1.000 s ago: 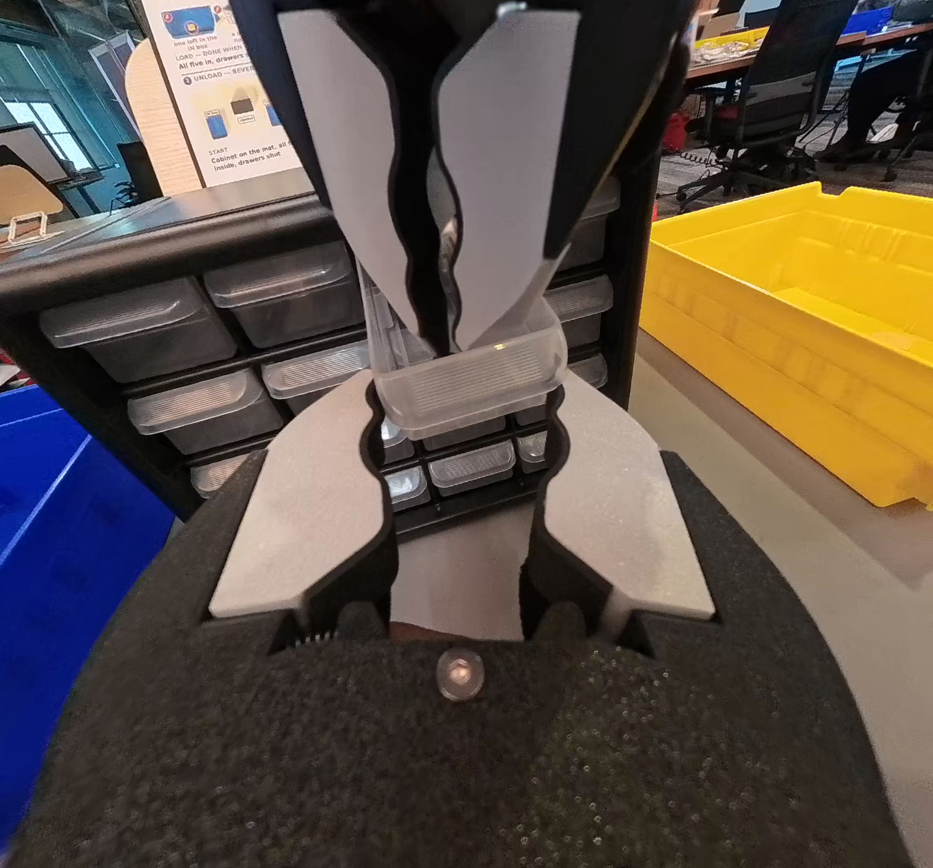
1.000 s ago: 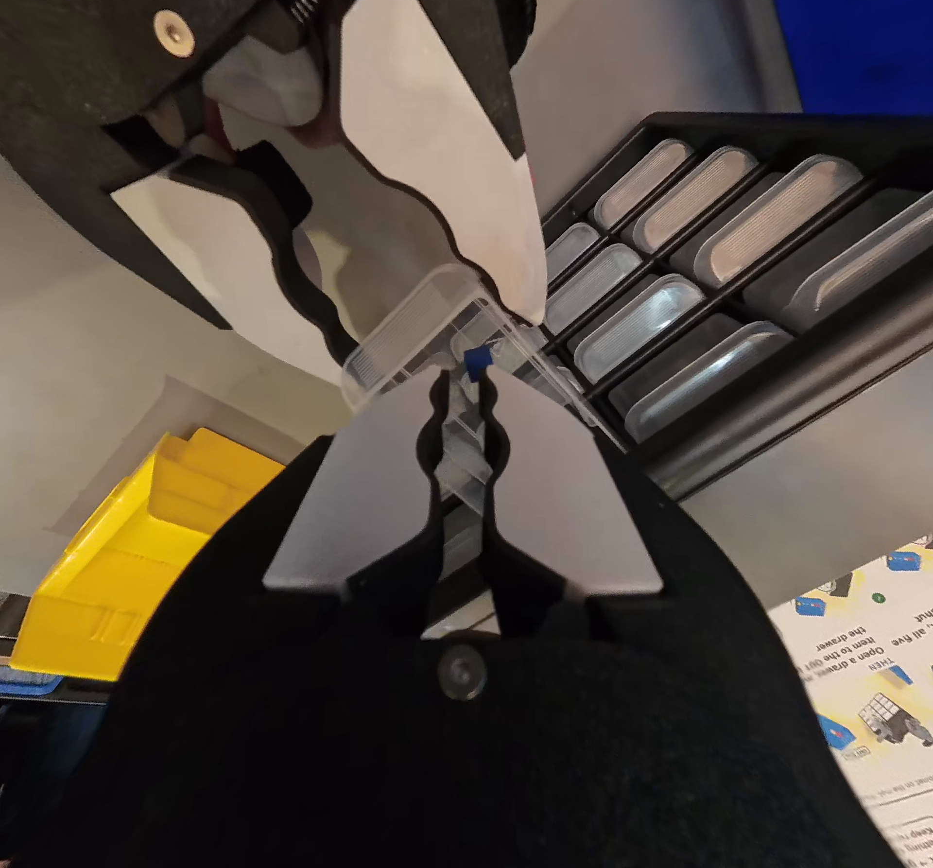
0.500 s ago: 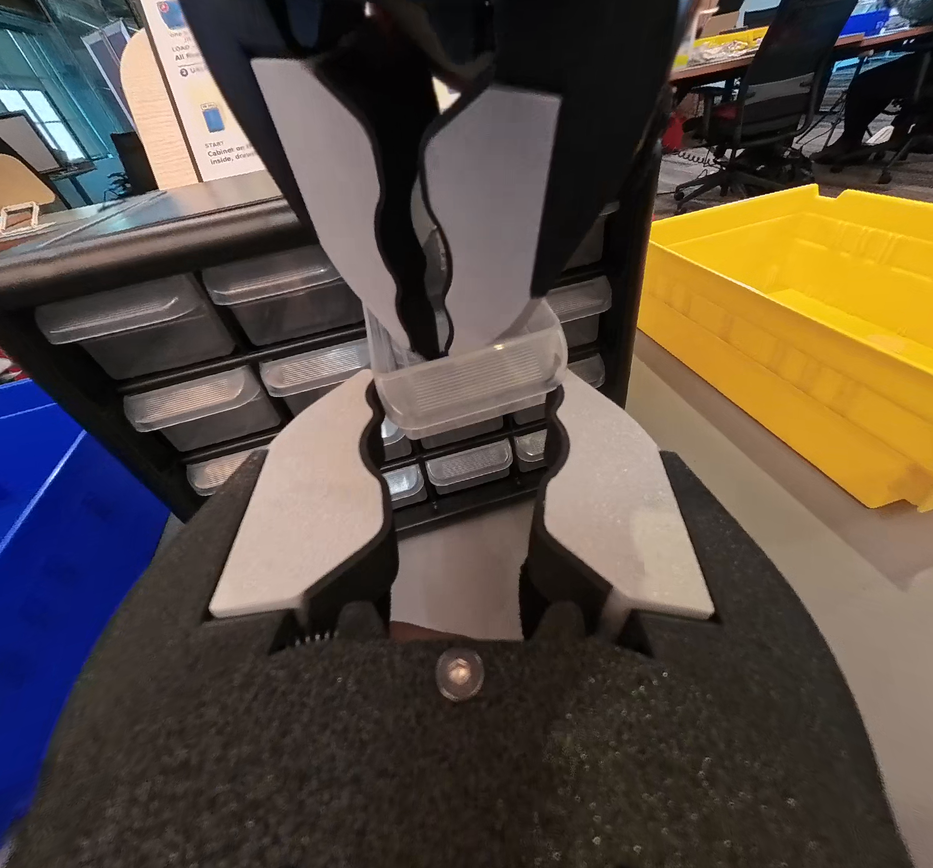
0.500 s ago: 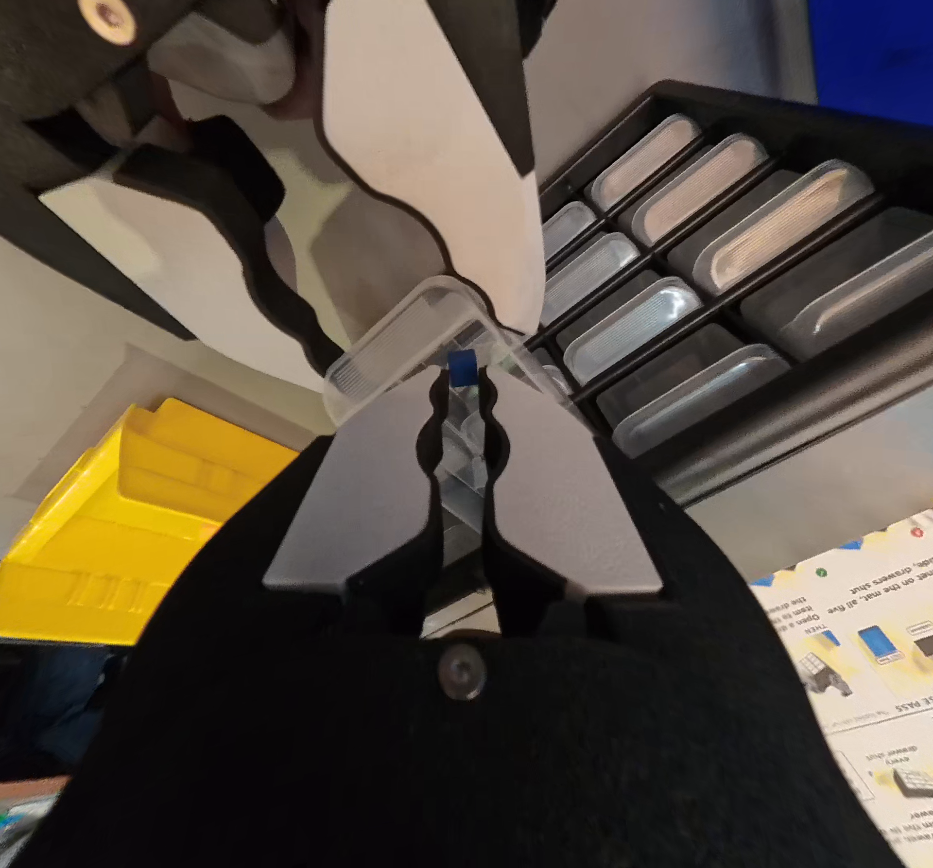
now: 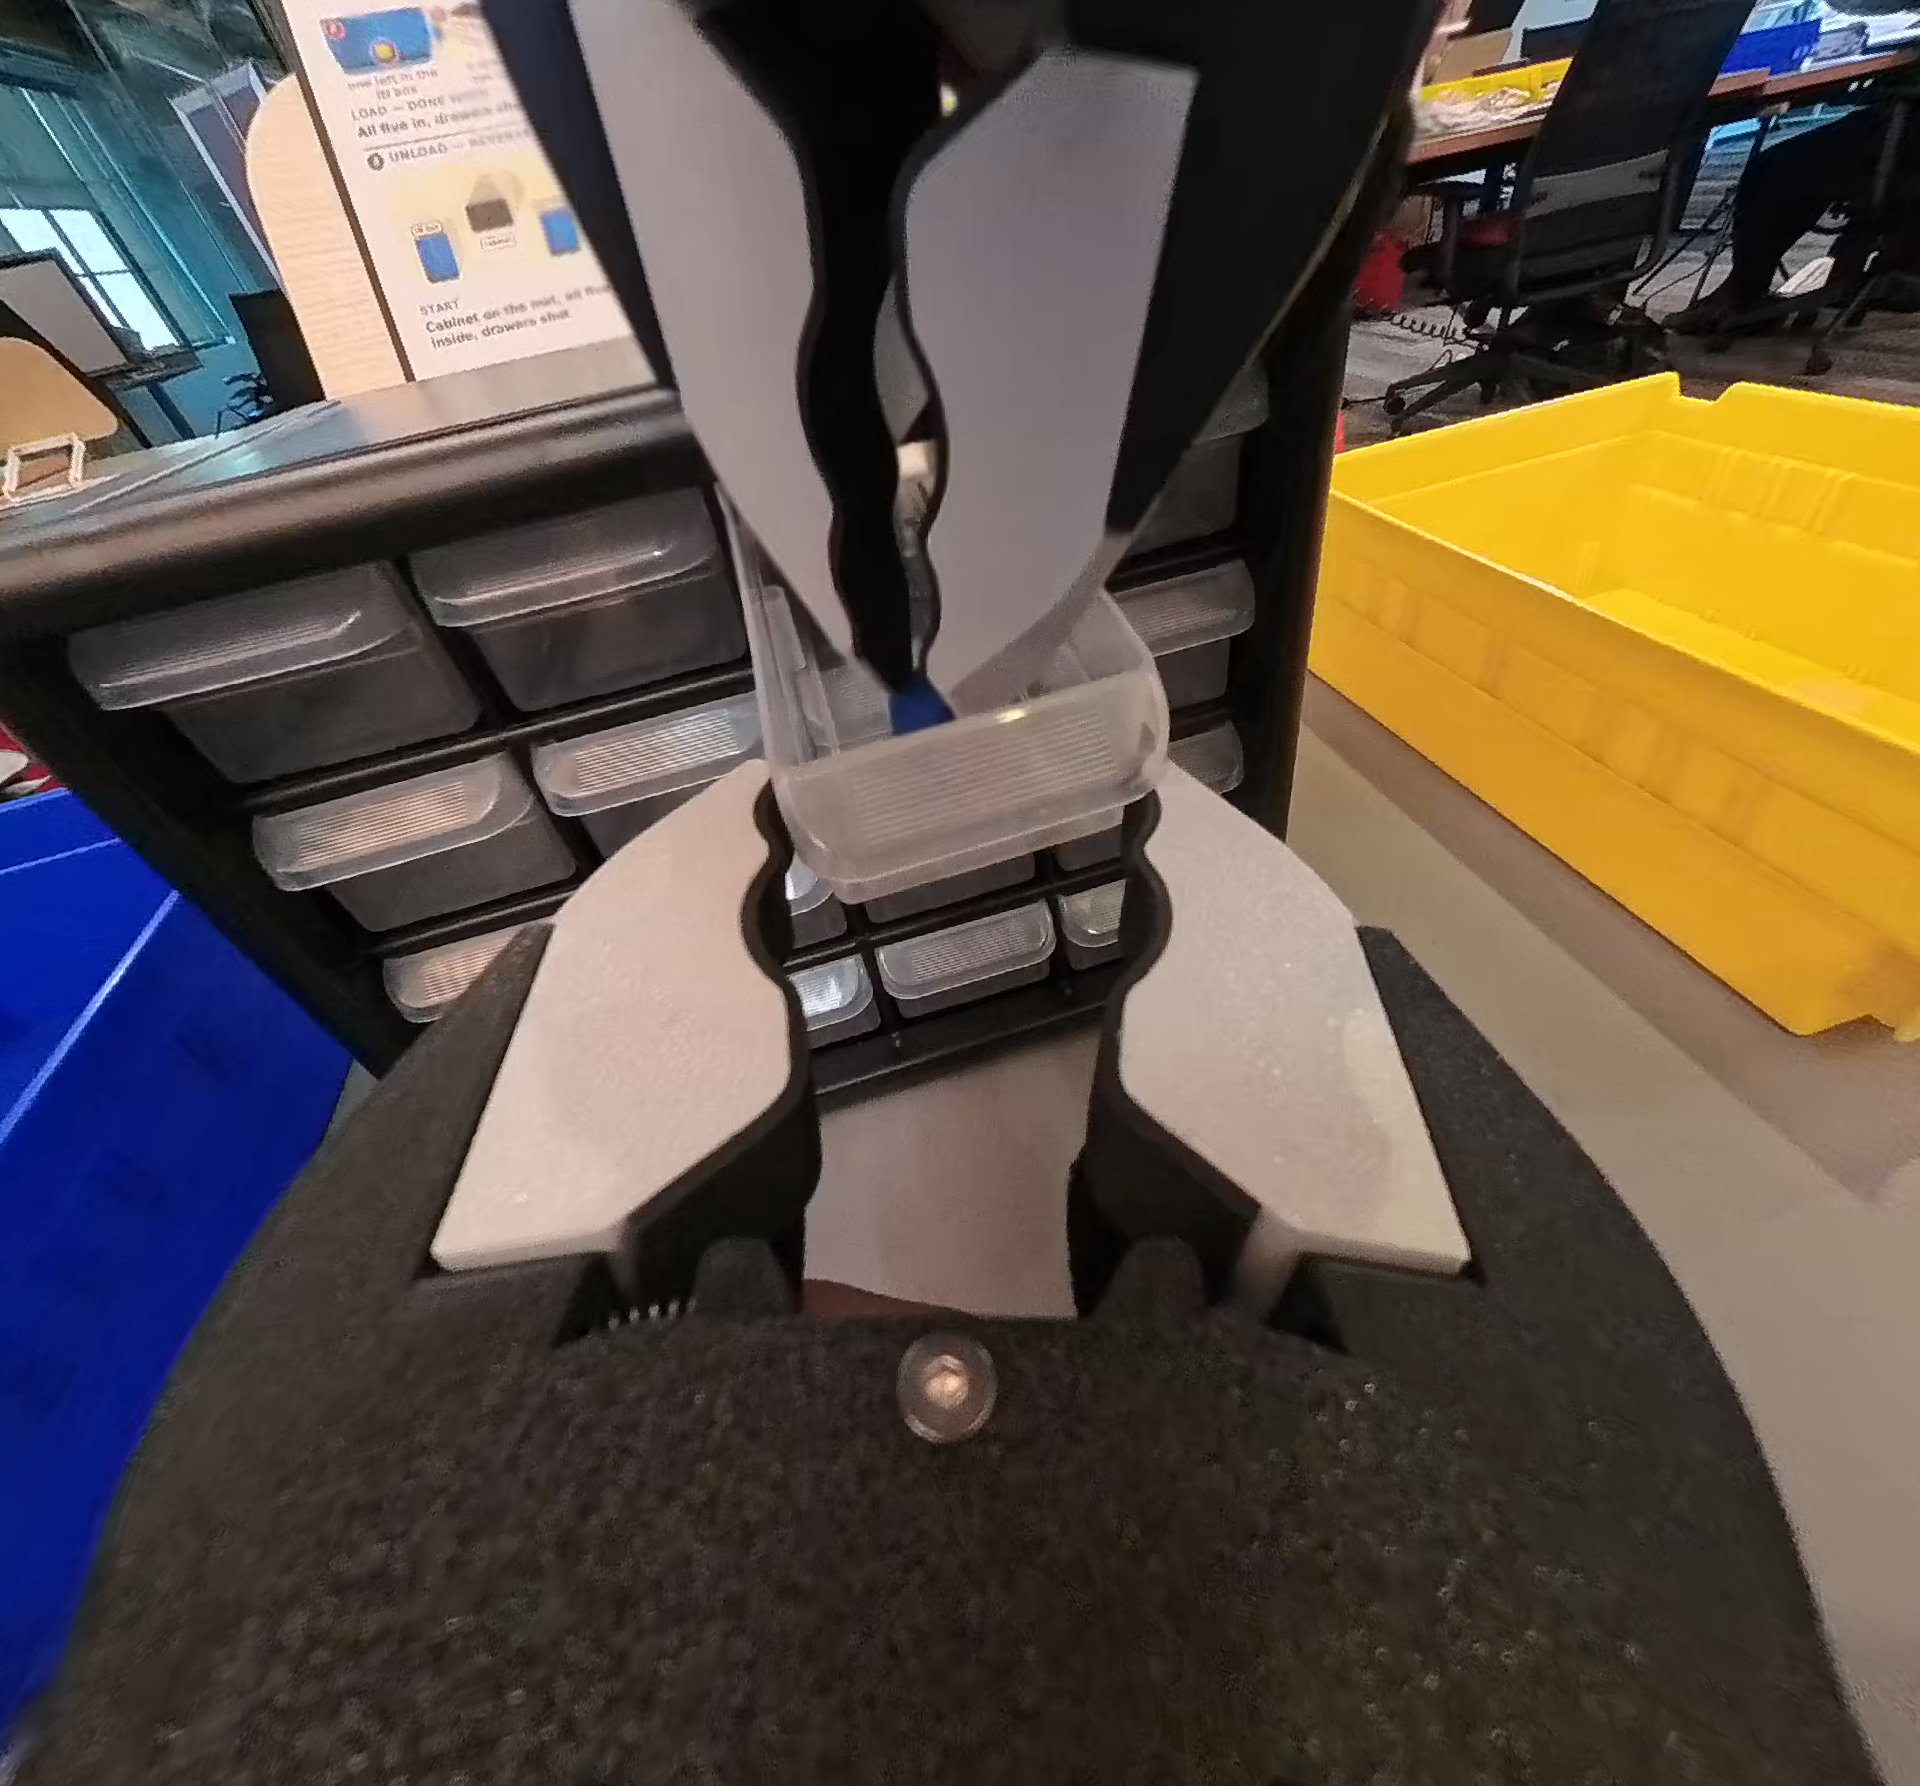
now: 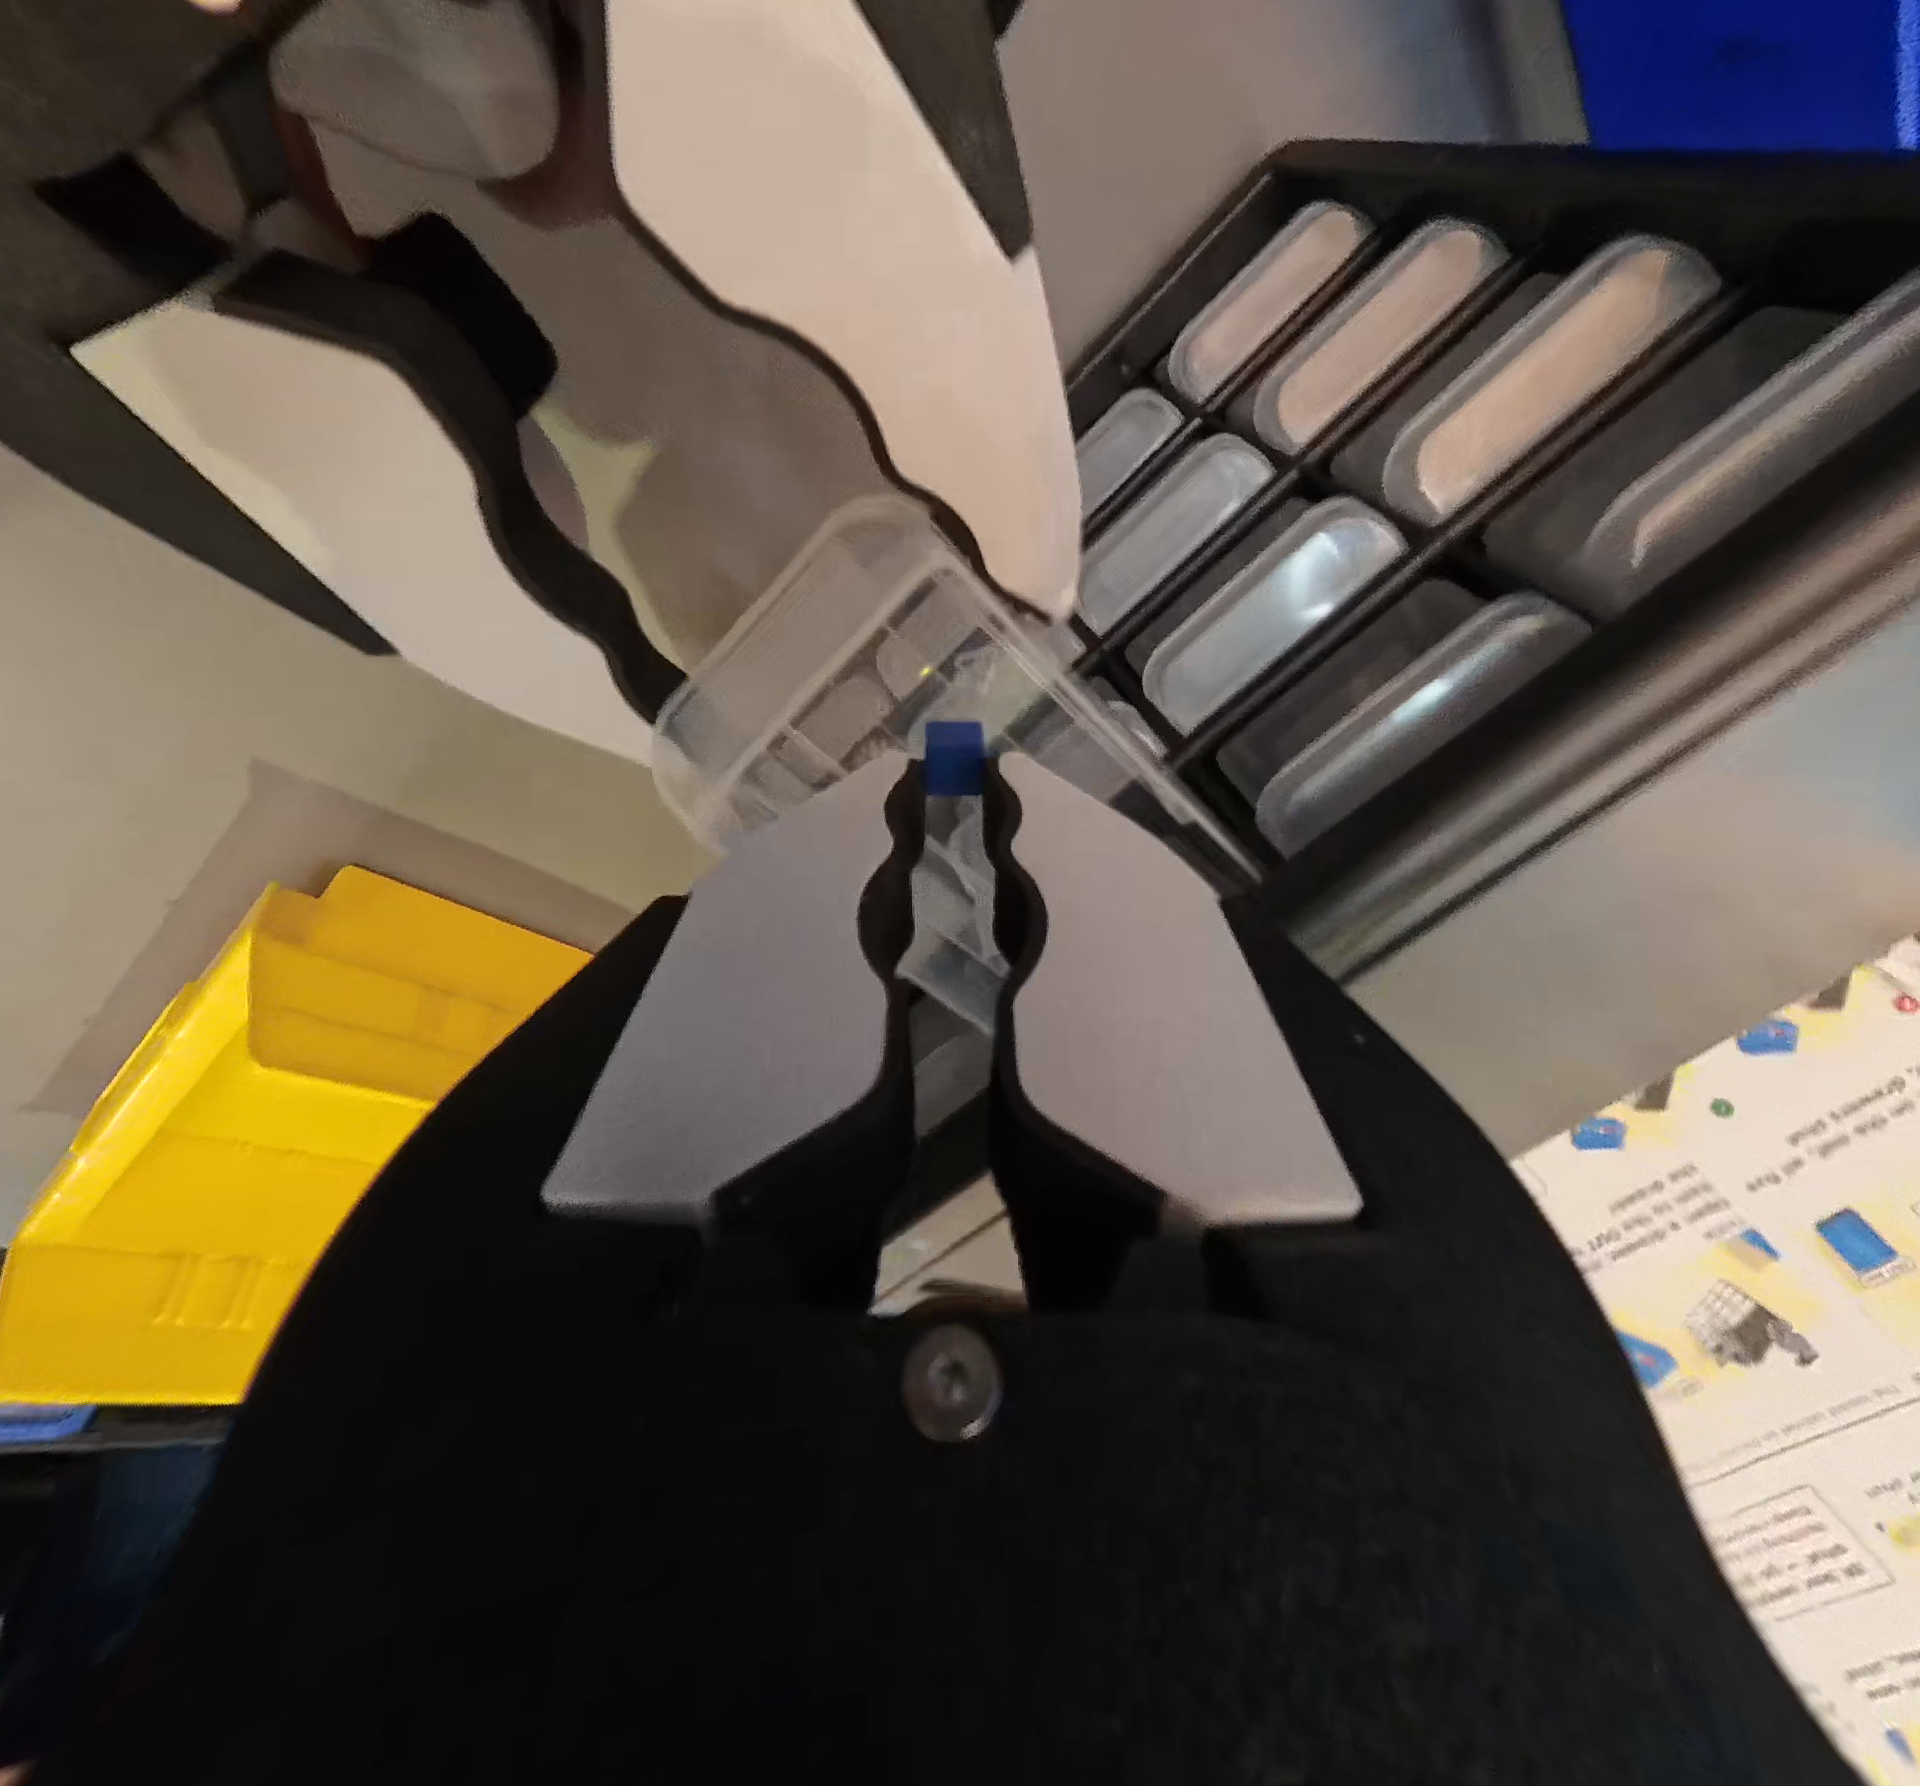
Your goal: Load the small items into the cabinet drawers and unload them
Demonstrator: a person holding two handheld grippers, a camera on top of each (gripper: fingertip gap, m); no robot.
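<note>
A black cabinet [image 5: 312, 510] with many small clear drawers stands ahead. One clear drawer [image 5: 966, 801] is pulled out, and my left gripper [image 5: 954, 801] holds its front between both fingers. My right gripper [image 5: 902, 676] comes down from above and is shut on a small blue item [image 5: 920, 702], held over the open drawer. In the right wrist view the blue item [image 6: 954, 760] sits at the tips of my right gripper [image 6: 954, 780], just above the drawer [image 6: 769, 666]. The left gripper [image 6: 852, 635] straddles the drawer there.
A yellow bin [image 5: 1662, 593] stands to the right of the cabinet and a blue bin [image 5: 125, 1061] to its left. An instruction poster [image 5: 436, 178] stands behind. A printed sheet [image 6: 1714, 1321] lies on the table. Office chairs and desks are far back. The black cabinet [image 5: 312, 510] is about 9 cm from my left fingertips.
My right gripper dipped towards the drawer and has come up a little. The blue item now shows at its tips in the left wrist view. The left gripper and drawer stayed put.
</note>
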